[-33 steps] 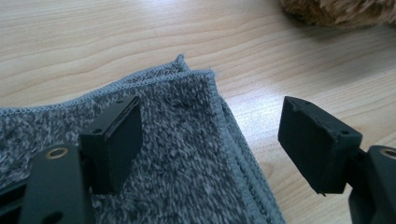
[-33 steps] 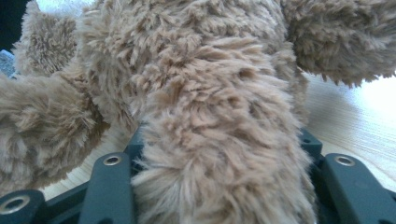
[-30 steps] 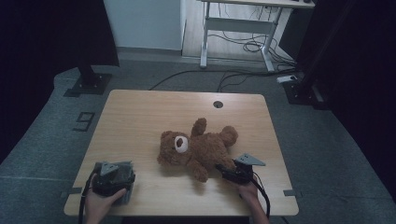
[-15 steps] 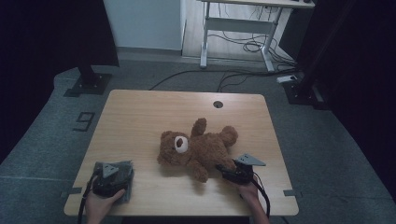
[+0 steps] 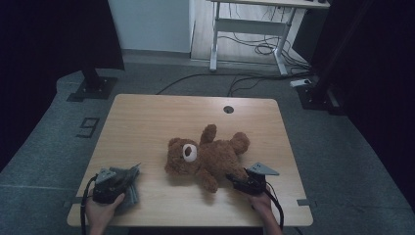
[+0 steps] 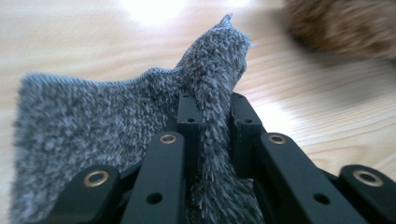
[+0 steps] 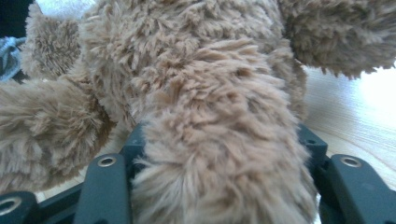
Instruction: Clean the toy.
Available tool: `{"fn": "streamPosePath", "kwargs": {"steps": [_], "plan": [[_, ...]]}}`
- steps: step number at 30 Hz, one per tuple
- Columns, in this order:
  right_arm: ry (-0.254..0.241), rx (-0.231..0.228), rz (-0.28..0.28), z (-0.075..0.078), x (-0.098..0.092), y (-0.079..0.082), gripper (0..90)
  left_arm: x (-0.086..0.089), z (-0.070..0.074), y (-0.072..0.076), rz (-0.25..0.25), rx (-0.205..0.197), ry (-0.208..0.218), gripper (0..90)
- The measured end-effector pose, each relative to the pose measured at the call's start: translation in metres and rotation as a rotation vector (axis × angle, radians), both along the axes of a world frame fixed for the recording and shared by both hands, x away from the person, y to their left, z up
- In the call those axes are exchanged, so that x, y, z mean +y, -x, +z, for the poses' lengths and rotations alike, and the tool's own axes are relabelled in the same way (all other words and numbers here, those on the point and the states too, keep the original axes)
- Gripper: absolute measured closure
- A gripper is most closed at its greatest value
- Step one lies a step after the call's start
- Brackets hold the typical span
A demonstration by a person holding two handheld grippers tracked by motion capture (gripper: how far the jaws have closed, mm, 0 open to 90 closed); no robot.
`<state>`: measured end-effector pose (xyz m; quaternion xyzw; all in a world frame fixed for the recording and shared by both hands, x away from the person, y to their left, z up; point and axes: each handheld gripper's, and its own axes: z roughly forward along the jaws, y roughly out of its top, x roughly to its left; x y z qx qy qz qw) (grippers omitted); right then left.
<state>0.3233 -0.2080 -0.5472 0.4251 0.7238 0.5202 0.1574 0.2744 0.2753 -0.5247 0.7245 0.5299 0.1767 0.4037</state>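
Holding two soft things at once: where the grip may fail

Pinching a fold of the grey cloth (image 6: pixel 116 140), the left gripper (image 5: pixel 113 182) has just been closing and its jaws now stand almost together, with the raised ridge of fabric squeezed between them. The cloth lies on the table (image 5: pixel 147 122) near the front corner, well to the left of the teddy bear (image 5: pixel 205 156). The right gripper (image 5: pixel 244 183) sits at the bear's lower right side, and its jaws have been opening a little, yet in the right gripper view they stand against both sides of one furry leg (image 7: pixel 219 140), so I judge it is gripped there.

Risks, as I see them: the pinched fold is thin and fluffy, so it may slide out if the cloth is pulled quickly toward the bear. The plush leg is soft and compresses, so a looser hold could let the bear slip or turn around when the cloth is drawn over or under it
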Motion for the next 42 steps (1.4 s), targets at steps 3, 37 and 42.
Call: {"fn": "streamPosePath", "kwargs": {"steps": [3,37,42], "plan": [[-0.013,-0.005,0.002,0.002,-0.002,0.001,40.0,-0.004,0.006,0.002,-0.026,-0.038,0.019,77.7],[-0.057,0.021,0.03,0.004,-0.019,0.006,46.9,-0.073,0.068,-0.016,-0.277,-0.202,0.12,77.7],[-0.051,0.012,0.031,0.006,-0.018,0.007,51.2,-0.097,0.075,-0.021,-0.329,-0.213,0.115,77.7]]}}
